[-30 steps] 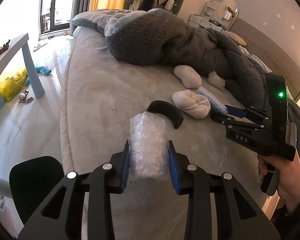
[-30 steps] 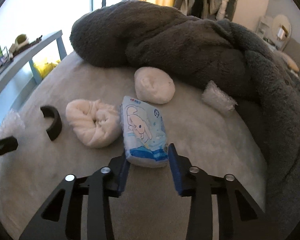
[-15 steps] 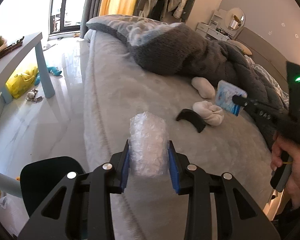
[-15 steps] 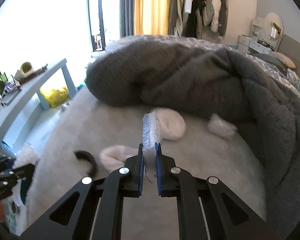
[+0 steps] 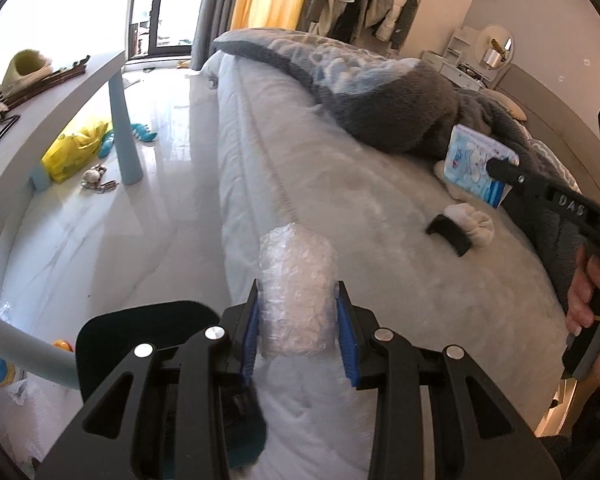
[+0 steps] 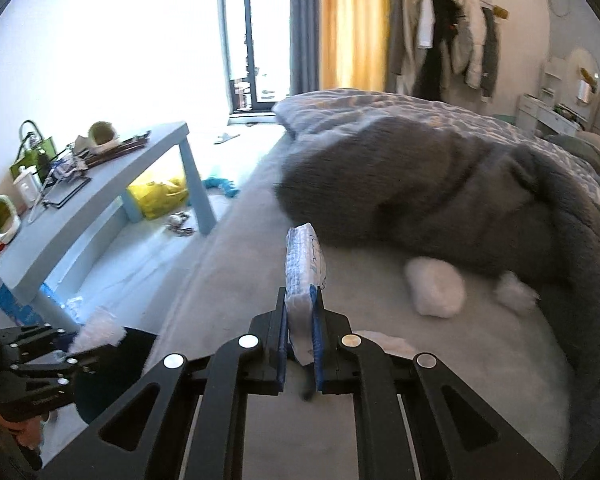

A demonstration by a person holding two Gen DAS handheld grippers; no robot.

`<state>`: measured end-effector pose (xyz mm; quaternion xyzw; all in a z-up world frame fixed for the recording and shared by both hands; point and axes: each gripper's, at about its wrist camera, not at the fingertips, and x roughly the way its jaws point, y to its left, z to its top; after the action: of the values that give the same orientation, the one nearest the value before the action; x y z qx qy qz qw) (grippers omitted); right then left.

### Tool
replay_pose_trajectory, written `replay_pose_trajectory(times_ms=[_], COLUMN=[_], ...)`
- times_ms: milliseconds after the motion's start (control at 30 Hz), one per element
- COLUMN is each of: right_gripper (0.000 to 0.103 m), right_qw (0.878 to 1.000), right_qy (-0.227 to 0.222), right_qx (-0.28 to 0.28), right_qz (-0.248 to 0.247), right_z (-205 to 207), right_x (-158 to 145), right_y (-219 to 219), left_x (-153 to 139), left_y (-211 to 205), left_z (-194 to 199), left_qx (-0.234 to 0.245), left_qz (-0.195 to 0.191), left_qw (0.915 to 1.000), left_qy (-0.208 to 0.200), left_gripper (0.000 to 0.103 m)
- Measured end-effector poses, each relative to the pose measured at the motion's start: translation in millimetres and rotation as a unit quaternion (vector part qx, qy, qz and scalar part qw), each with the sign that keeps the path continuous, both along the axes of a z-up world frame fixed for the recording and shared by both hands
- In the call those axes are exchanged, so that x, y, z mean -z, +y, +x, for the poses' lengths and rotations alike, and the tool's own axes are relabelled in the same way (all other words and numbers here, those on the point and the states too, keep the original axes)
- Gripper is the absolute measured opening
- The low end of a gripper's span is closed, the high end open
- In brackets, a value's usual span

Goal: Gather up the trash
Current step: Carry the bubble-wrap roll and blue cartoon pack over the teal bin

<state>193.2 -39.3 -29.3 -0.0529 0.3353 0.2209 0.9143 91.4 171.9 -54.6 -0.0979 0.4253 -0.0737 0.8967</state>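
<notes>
Bubble wrap wad (image 5: 298, 292) clamped upright in left tongs (image 5: 298, 330), over the bed (image 5: 380, 280) edge. Tissue pack (image 6: 303, 276) pinched edge-on in right tongs (image 6: 300, 336), long axis pointing away, lifted clear of the bed. Black bin (image 5: 148, 328) sits just below-left of left tongs, so left is nearer for the drop. Remaining on the bed: white sock roll (image 6: 436, 292), small plastic wad (image 6: 514, 292), black curved piece (image 5: 450, 234), grey blanket (image 6: 440, 192). Nothing blocks the bin
</notes>
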Motion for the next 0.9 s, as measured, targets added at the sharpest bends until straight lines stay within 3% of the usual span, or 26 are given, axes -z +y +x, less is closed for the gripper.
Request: replay_pose_trajectory(times_ms=[467,900], right_gripper=[0.01,0.01], right_qw=[0.996,0.986], right_qy=[0.013,0.042], right_qx=[-0.087,-0.156], right_qz=[0.023,0.033], right_z=[-23.5,-48.5], right_x=[-3.1,10.5], right_y=[85.6,157.4], left_x=[41.0,91.4], left_y=[48.4,88.3], left_z=[-13.4,-25.4], left_qx=[-0.026,-0.042], left_qz=[0.024,0.041], left_qw=[0.9982,0.991], left_qy=[0.049,0.12], left_gripper=[0.036,0.036])
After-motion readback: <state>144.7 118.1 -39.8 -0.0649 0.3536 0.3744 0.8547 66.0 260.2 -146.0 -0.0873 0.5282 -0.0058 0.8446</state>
